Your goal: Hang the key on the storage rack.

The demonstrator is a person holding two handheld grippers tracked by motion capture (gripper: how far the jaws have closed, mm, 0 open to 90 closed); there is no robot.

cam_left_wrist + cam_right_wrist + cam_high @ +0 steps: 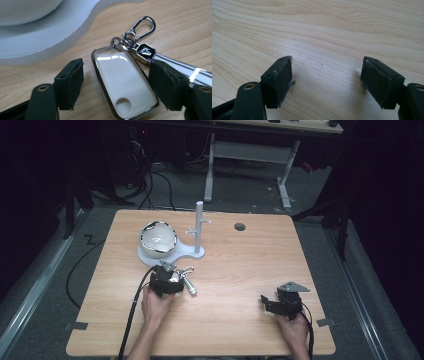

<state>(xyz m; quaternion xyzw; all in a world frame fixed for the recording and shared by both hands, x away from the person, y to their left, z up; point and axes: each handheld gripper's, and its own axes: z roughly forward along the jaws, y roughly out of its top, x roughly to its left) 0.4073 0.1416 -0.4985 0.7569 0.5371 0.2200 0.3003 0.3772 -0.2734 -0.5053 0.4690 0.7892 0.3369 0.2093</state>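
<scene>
the left gripper [116, 82] has its fingers apart astride the key fob [123, 82], a gap showing on each side. the fob lies just off the white stand's [50, 37] edge. the right gripper [327, 82], fingers apart, sits well apart from the fob over bare counter [324, 30].

High view: fixed above near edge of table [225, 330], facing forward and down, far off. Left gripper view: riding low on left tongs [117, 82], very close to key fob [125, 82] between its jaws. Right gripper view: equally close on right tongs [327, 82], over bare wood. Shared: tabletop.
</scene>
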